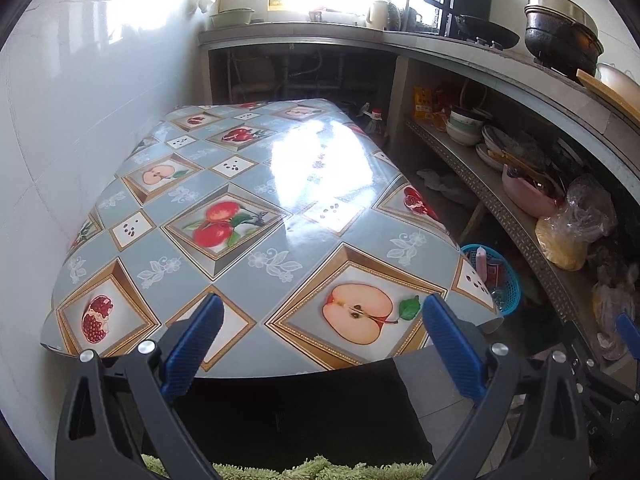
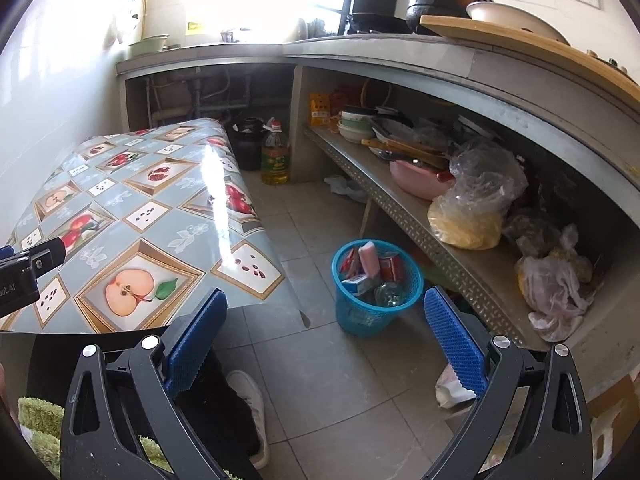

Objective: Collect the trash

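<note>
A blue plastic basket (image 2: 376, 304) stands on the tiled floor beside the table, holding small cartons, a pink pack and a clear lid; its rim also shows in the left wrist view as the basket (image 1: 506, 280). My left gripper (image 1: 320, 320) hovers open over the near edge of the table (image 1: 248, 184), nothing between its blue pads. My right gripper (image 2: 326, 320) is open above the floor, just short of the basket, empty. The left gripper's body (image 2: 24, 272) shows at the left edge of the right wrist view.
A fruit-patterned cloth covers the table. A low shelf (image 2: 420, 216) on the right holds bowls, a pink basin and plastic bags. An oil bottle (image 2: 275, 156) and a dark pot stand on the floor. A person's white shoe (image 2: 252, 400) is below.
</note>
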`<action>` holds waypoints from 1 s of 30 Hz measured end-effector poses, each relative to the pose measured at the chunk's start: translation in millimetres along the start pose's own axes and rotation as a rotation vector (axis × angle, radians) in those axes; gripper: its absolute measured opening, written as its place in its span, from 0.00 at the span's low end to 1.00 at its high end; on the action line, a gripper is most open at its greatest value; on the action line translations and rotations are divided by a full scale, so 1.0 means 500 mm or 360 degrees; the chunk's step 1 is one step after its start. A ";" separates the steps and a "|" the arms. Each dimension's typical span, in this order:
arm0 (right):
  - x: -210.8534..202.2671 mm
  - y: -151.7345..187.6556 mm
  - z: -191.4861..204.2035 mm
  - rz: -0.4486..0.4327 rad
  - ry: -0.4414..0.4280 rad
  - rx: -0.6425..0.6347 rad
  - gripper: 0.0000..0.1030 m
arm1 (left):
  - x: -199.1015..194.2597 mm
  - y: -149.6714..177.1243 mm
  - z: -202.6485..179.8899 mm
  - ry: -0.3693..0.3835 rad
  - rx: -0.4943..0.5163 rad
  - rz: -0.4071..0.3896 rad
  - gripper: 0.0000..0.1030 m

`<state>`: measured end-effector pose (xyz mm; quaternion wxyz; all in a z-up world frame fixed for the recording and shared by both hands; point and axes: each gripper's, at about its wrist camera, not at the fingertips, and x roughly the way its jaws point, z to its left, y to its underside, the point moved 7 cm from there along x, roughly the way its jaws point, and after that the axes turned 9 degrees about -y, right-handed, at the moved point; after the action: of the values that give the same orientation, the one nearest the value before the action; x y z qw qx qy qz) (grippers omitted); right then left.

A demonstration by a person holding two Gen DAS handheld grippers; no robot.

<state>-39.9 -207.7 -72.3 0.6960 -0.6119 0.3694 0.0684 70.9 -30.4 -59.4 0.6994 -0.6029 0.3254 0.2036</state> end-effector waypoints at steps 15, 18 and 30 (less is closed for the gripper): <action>-0.006 -0.001 -0.015 -0.0015 0.0012 0.0027 0.92 | 0.003 0.002 -0.008 0.0005 0.0021 0.0011 0.95; -0.008 0.000 -0.017 -0.0020 0.0012 0.0033 0.92 | 0.003 0.003 -0.014 0.0002 0.0034 0.0016 0.95; -0.013 0.000 -0.016 -0.0029 0.0022 0.0035 0.92 | 0.006 0.010 -0.021 0.0011 0.0055 0.0043 0.95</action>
<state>-48.2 -212.8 -68.2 0.7008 -0.6080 0.3693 0.0539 67.4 -40.1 -65.9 0.7058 -0.5870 0.3394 0.2051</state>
